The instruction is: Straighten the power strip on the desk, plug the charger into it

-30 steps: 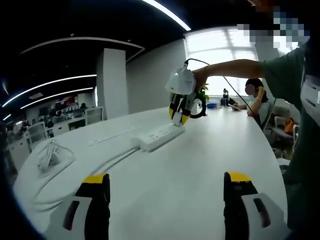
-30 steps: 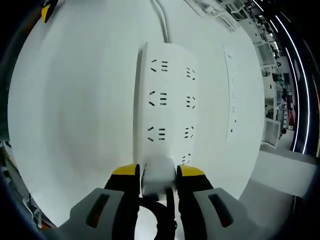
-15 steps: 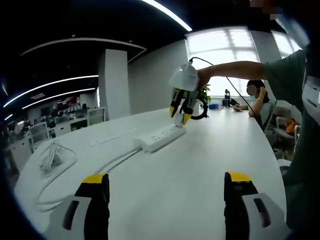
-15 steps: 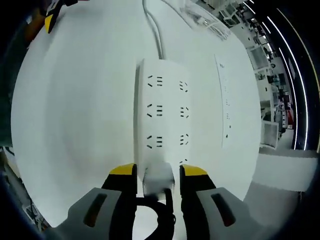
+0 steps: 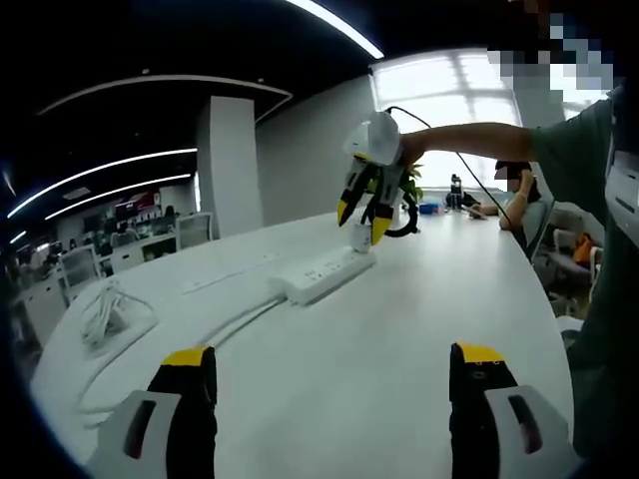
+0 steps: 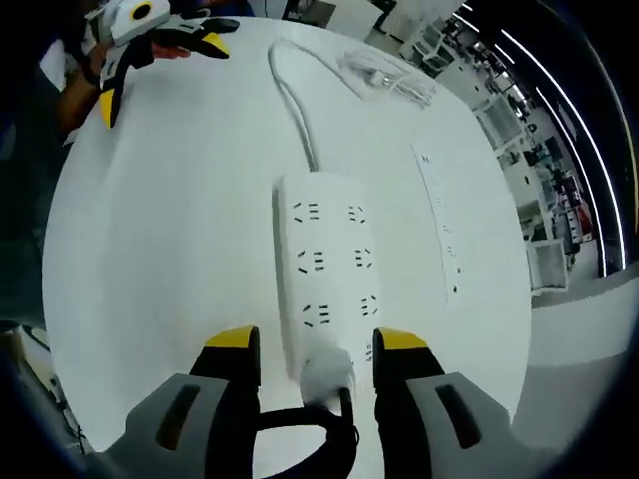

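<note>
Both grippers' jaws released, charger (image 6: pixel 325 373) plugged in power strip (image 6: pixel 326 279) btwn right gripper (image 6: pixel 316 351), cable bundle (image 5: pixel 100 309) nearby on desk (image 5: pixel 349 359)

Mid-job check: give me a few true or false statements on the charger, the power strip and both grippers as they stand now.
1. The charger sits in the end of the power strip. True.
2. The right gripper is clamped on the charger. False: its jaws stand open on either side of it.
3. The left gripper holds the strip's cable. False: it is open and holds nothing.
4. The strip's cable runs from the end opposite the charger. True.
5. The power strip lies upside down. False: its sockets face up.
</note>
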`<state>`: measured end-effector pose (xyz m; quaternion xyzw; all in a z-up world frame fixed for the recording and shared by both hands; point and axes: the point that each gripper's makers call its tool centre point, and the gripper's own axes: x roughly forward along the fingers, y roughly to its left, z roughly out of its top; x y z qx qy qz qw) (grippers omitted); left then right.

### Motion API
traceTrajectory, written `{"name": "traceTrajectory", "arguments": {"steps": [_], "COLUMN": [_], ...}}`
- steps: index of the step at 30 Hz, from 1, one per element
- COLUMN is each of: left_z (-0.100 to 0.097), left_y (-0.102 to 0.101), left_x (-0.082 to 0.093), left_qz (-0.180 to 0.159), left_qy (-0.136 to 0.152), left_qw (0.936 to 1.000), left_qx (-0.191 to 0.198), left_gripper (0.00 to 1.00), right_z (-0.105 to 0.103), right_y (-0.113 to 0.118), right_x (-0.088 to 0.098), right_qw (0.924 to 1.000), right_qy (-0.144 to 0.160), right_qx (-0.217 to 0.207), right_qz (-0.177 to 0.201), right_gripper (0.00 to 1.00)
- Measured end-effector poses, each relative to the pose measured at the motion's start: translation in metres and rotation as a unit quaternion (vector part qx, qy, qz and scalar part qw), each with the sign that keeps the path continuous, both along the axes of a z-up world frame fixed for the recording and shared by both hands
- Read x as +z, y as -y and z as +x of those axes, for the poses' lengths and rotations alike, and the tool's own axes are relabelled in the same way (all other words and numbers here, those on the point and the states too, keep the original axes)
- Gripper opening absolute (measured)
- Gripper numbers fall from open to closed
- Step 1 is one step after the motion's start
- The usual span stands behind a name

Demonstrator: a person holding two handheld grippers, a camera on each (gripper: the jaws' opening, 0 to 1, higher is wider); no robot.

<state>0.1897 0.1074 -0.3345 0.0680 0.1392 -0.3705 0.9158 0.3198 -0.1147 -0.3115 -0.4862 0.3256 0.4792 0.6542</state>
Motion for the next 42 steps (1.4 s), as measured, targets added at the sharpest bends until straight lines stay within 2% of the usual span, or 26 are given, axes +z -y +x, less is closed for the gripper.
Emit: {"name": "traceTrajectory", "arguments": {"steps": [4,6,8,14,18,19,23,29,31,35,38,42], "left_z": [0.0,0.001,0.0,0.0,0.0,0.0,0.001,0.0,0.001,0.001,0.0,0.0], "left_y": [-0.001,-0.001,0.0,0.0,0.001,0.001,0.003,0.005,0.004,0.003,0.003,0.004], "left_x": [0.002,0.002,0.003,0.004,0.004,0.005,0.004,0.003,0.003,0.003,0.003,0.003], "left_qz": [0.001,0.001,0.002,0.002,0.004,0.004,0.003,0.006,0.006,0.005,0.007,0.008], "left_qy": [0.0,0.0,-0.001,-0.002,-0.002,-0.002,-0.003,-0.005,-0.006,-0.007,-0.008,-0.008], "left_qw": [1.0,1.0,1.0,1.0,1.0,1.0,1.0,1.0,1.0,1.0,0.9999,0.9999], "left_qx": [0.002,0.001,0.0,0.0,0.0,-0.001,-0.002,-0.005,-0.003,-0.002,-0.002,-0.002], "left_gripper": [0.99,0.99,0.99,0.99,0.99,0.99,0.99,0.99,0.99,0.99,0.99,0.99], "right_z": [0.004,0.003,0.002,-0.001,-0.008,-0.011,-0.016,-0.02,-0.022,-0.025,-0.031,-0.037], "right_y": [-0.006,-0.006,-0.009,-0.009,-0.011,-0.015,-0.015,-0.012,-0.012,-0.009,-0.008,-0.004], "right_x": [0.011,0.015,0.019,0.025,0.027,0.029,0.031,0.031,0.034,0.035,0.035,0.036], "right_qw": [0.9993,0.9988,0.9973,0.9947,0.9921,0.9886,0.9867,0.9872,0.9844,0.9837,0.982,0.9808], "right_qy": [0.005,-0.002,-0.006,-0.003,-0.018,-0.028,-0.039,-0.032,-0.045,-0.045,-0.059,-0.063], "right_qx": [0.003,-0.002,-0.006,0.008,0.012,0.005,0.011,0.032,0.025,0.027,0.026,0.027], "right_qz": [0.037,0.05,0.074,0.103,0.124,0.148,0.157,0.153,0.168,0.172,0.178,0.183], "right_gripper": [0.47,0.48,0.54,0.63,0.69,0.71,0.8,0.87,0.9,0.94,1.0,1.0]}}
